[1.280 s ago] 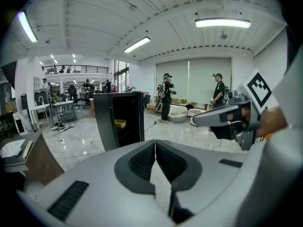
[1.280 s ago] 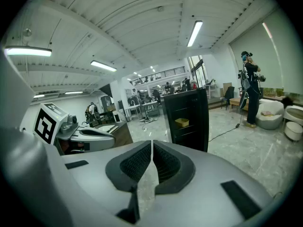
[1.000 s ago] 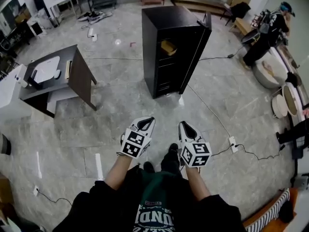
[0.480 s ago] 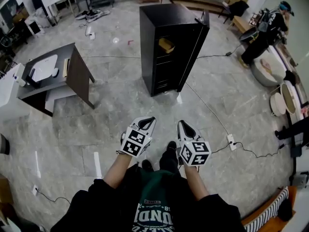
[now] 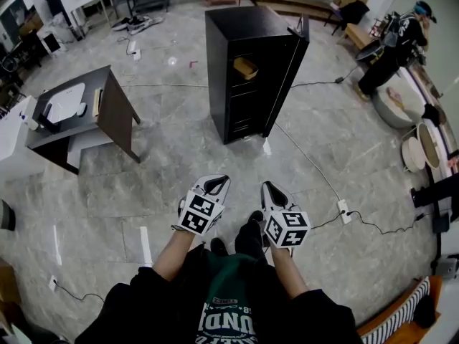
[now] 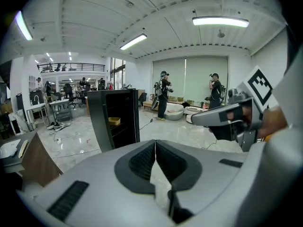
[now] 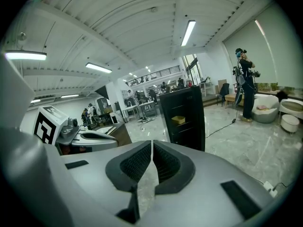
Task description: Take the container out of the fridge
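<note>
Black fridge stood open, showing the yellow container. Well apart, your left gripper and right gripper held empty jaws pressed together, likely for the approach.

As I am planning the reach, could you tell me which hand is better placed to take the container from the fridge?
Left, marginally. The left tool and right tool are both shut, empty and equally far from the fridge; its open door stands right of the container, likely crowding that side.
</note>
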Motion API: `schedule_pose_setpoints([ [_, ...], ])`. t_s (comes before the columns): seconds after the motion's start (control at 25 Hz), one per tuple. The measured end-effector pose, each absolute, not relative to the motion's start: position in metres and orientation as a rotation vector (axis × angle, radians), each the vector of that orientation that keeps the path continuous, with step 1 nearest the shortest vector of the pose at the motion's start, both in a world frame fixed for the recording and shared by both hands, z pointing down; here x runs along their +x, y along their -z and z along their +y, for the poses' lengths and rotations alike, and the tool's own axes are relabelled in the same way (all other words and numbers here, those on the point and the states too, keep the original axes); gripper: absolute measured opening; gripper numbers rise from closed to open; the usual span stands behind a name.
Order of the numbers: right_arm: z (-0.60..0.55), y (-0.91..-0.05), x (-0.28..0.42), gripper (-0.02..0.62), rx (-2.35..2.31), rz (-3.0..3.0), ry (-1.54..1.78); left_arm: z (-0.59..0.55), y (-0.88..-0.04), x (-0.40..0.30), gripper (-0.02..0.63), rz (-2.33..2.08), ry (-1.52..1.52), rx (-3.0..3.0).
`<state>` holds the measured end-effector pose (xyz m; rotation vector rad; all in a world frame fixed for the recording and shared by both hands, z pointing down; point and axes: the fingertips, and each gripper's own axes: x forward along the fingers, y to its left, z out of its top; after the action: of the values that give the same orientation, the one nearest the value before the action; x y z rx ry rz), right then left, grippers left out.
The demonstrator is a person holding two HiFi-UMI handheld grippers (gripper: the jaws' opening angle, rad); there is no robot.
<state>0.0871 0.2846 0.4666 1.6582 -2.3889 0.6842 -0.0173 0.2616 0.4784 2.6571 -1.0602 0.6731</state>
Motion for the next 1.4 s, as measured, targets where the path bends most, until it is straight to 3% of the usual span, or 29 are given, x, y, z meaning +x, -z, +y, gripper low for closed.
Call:
schedule_pose_setpoints([
  [0.56, 0.255, -0.477, 0.108, 0.036, 1.63, -2.37, -0.728, 0.228, -0.492, 0.011, 0.014, -1.023, -0.689, 2.63],
  [1.4, 0.099, -0.477, 0.135, 0.037, 1.393, -2.458, -0.692, 0.086, -0.5, 0.045, 0.014, -1.181, -0.687, 2.514],
])
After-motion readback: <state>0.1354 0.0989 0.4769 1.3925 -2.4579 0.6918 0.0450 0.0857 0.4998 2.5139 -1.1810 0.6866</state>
